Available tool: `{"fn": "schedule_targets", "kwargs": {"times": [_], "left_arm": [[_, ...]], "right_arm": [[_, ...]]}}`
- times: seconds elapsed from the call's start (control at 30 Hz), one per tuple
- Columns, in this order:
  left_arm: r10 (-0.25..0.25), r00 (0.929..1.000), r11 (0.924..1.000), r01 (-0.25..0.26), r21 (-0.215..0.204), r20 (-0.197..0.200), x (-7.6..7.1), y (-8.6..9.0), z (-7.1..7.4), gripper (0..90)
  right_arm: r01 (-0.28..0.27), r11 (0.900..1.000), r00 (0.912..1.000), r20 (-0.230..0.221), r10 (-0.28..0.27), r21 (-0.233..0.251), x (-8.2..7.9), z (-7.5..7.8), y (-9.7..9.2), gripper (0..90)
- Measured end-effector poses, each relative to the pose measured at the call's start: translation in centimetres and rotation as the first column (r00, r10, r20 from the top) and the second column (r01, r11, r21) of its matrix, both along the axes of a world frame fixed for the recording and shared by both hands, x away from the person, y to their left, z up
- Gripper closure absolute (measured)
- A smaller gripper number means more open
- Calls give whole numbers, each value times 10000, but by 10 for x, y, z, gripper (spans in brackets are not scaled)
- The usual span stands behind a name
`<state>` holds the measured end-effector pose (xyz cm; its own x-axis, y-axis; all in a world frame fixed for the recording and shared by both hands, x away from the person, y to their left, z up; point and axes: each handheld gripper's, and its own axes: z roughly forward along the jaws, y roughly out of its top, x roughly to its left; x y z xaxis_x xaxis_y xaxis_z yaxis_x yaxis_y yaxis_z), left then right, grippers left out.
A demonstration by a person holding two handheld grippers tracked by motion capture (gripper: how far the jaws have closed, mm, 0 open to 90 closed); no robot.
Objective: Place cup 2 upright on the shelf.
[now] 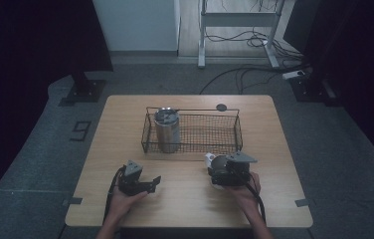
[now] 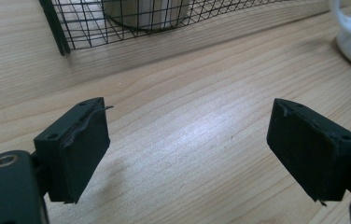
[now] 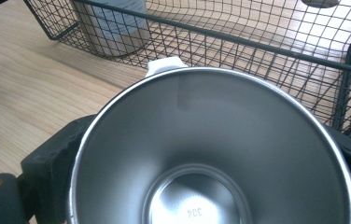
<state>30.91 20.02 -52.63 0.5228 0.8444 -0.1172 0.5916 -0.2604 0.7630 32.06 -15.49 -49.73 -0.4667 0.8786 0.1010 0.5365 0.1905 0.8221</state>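
Right gripper (image 3: pixel 201 154) clasping round steel-lined white mug (image 3: pixel 211 154), wire basket (image 3: pixel 257 46) beyond

All three cameras share the wire basket (image 1: pixel 191 131).

mug (image 3: pixel 220 154): white outside, shiny steel inside
basket (image 1: pixel 192 147): black wire mesh
table (image 1: pixel 125 119): pale wood grain
tumbler (image 1: pixel 166 130): silver
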Motion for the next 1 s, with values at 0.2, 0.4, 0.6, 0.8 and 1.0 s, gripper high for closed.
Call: {"fn": "schedule_targets", "kwargs": {"times": [0.2,0.4,0.6,0.8,1.0], "left_arm": [[63,9999,9999,-62,-154,78,-1,2,3,133],[69,10000,9998,-68,-195,65,-1,3,3,138],[130,9998,9994,-124,-337,162,-2,5,5,142],[135,9998,9991,-128,-412,158,-4,7,6,142],[108,9998,9990,-100,-432,174,-5,6,6,142]], "right_arm": [[33,9999,9998,213,-36,110,-7,10,-6,55],[-64,9995,9996,292,55,299,-13,20,-7,55],[-201,9989,9986,495,180,415,-20,32,-6,55],[-184,9973,9980,620,140,711,-23,41,-11,55],[-183,9958,9973,729,117,897,-26,50,-16,56]]}}
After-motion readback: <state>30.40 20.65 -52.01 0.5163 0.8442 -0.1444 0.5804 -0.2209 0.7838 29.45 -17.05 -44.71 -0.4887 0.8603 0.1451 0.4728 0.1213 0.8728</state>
